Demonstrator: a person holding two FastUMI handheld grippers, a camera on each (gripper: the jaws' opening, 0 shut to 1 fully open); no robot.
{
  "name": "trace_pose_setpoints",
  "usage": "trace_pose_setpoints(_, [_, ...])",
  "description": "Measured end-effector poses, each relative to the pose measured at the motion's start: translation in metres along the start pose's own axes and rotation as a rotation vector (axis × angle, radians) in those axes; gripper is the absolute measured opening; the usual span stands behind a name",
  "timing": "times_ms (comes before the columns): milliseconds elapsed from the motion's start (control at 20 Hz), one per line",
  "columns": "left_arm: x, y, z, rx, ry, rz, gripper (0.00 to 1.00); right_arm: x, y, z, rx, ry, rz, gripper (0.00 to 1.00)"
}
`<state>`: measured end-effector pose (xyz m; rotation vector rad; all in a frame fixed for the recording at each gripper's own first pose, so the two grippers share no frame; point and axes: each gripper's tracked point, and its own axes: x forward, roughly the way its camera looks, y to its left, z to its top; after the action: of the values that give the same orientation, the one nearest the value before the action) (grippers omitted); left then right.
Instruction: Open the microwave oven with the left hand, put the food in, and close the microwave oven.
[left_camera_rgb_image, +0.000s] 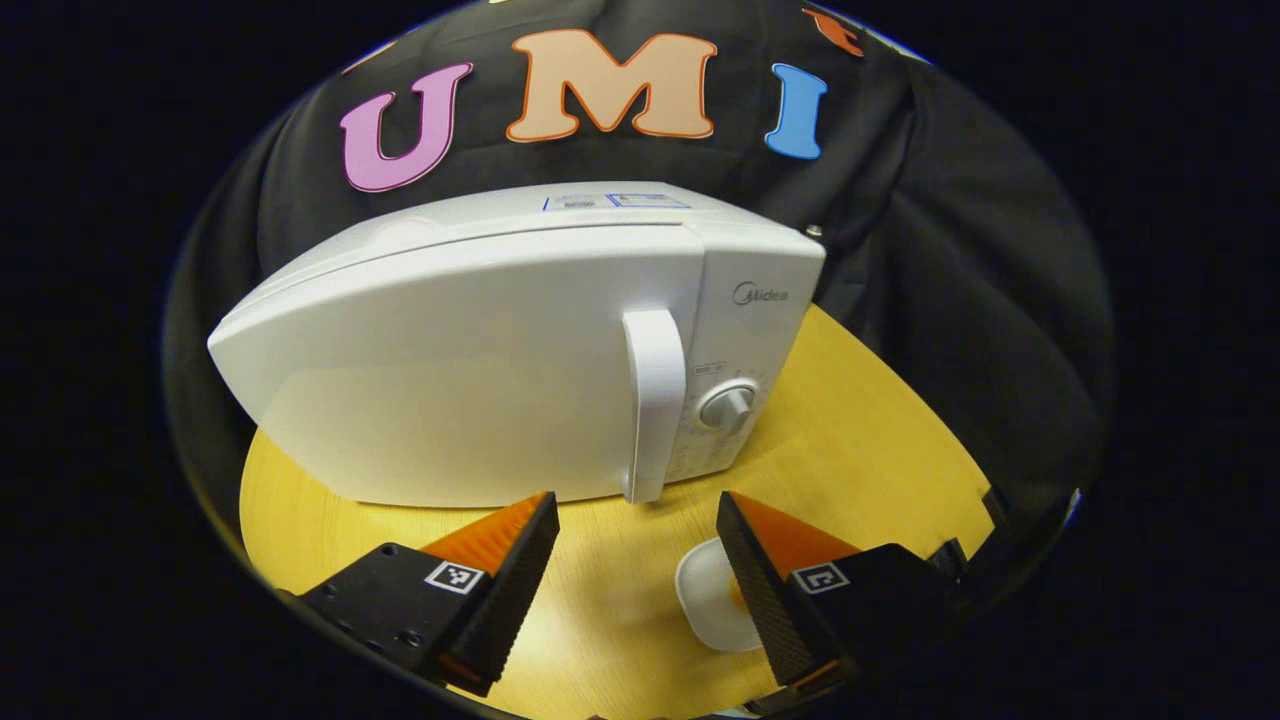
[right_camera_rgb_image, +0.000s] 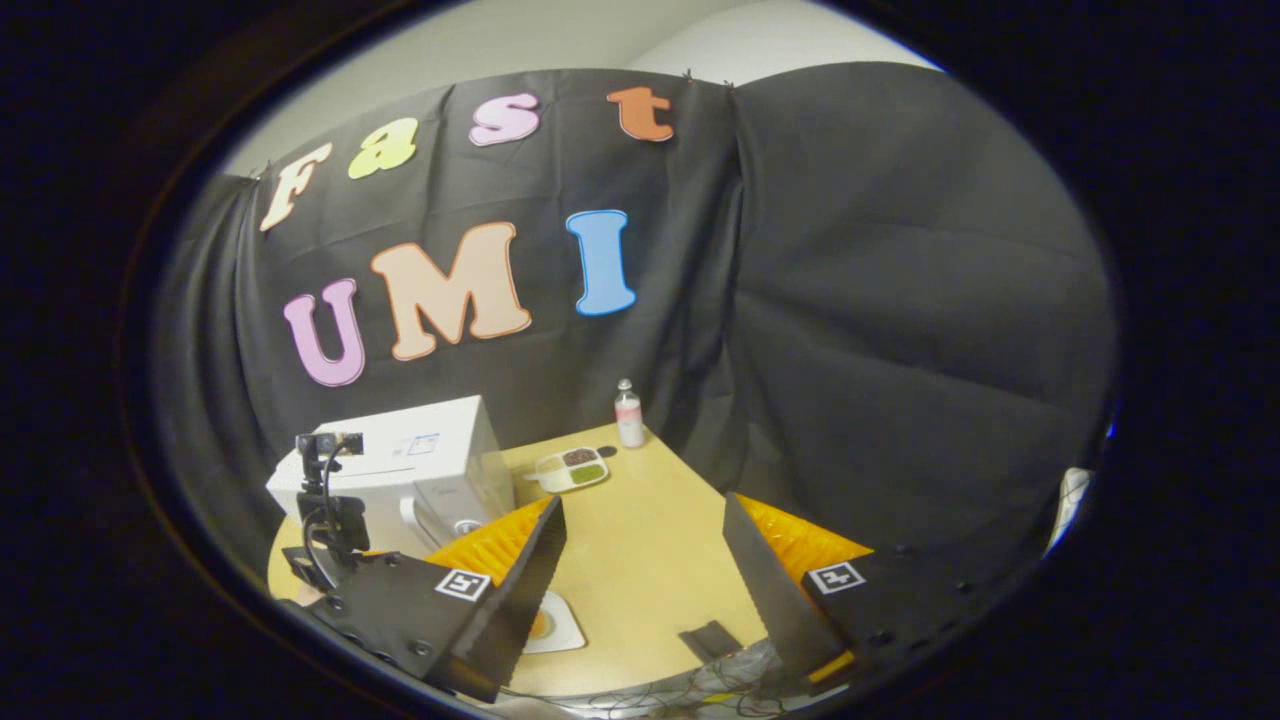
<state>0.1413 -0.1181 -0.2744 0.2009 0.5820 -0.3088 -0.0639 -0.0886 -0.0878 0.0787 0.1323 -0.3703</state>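
A white microwave (left_camera_rgb_image: 480, 370) stands on the round yellow table (left_camera_rgb_image: 860, 440) with its door closed; its upright handle (left_camera_rgb_image: 655, 400) and dial (left_camera_rgb_image: 728, 407) are right of centre. My left gripper (left_camera_rgb_image: 635, 510) is open, low in front of the handle and not touching it. A small white plate of food (left_camera_rgb_image: 712, 600) lies on the table, partly behind one finger. In the right gripper view my right gripper (right_camera_rgb_image: 642, 510) is open and empty, high above the table. There the microwave (right_camera_rgb_image: 400, 465) sits far left, the plate of food (right_camera_rgb_image: 555, 625) near the front, and the left gripper (right_camera_rgb_image: 325, 510) before the door.
A divided white tray (right_camera_rgb_image: 572, 468) with dark and green contents and a small bottle (right_camera_rgb_image: 628, 412) stand at the table's back edge. A flat dark object (right_camera_rgb_image: 710, 640) and cables (right_camera_rgb_image: 640, 700) lie at the near edge. Black cloth walls surround the table.
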Motion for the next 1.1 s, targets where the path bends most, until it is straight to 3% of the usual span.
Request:
trace_pose_setpoints(150, [0.02, 0.003, -0.002, -0.018, 0.025, 0.01, 0.93, -0.003, -0.004, 0.0, 0.016, 0.005, -0.013, 0.99])
trace_pose_setpoints(550, [0.043, 0.009, 0.0, 0.015, 0.056, 0.041, 0.74, -0.009, -0.029, 0.001, 0.029, -0.002, -0.08, 0.99])
trace_pose_setpoints(750, [0.048, 0.007, -0.004, -0.021, 0.079, 0.048, 0.72, -0.016, -0.036, -0.001, 0.028, 0.003, -0.091, 0.99])
trace_pose_setpoints(850, [0.051, 0.001, -0.004, -0.054, 0.092, 0.028, 0.66, -0.019, -0.038, -0.002, 0.025, 0.004, -0.096, 0.99])
trace_pose_setpoints(1000, [0.057, -0.01, -0.002, -0.088, 0.104, -0.007, 0.41, -0.023, -0.04, -0.003, 0.028, 0.013, -0.098, 0.99])
trace_pose_setpoints(1100, [0.058, -0.01, -0.002, -0.078, 0.107, 0.017, 0.27, -0.024, -0.041, -0.004, 0.025, 0.016, -0.103, 0.99])
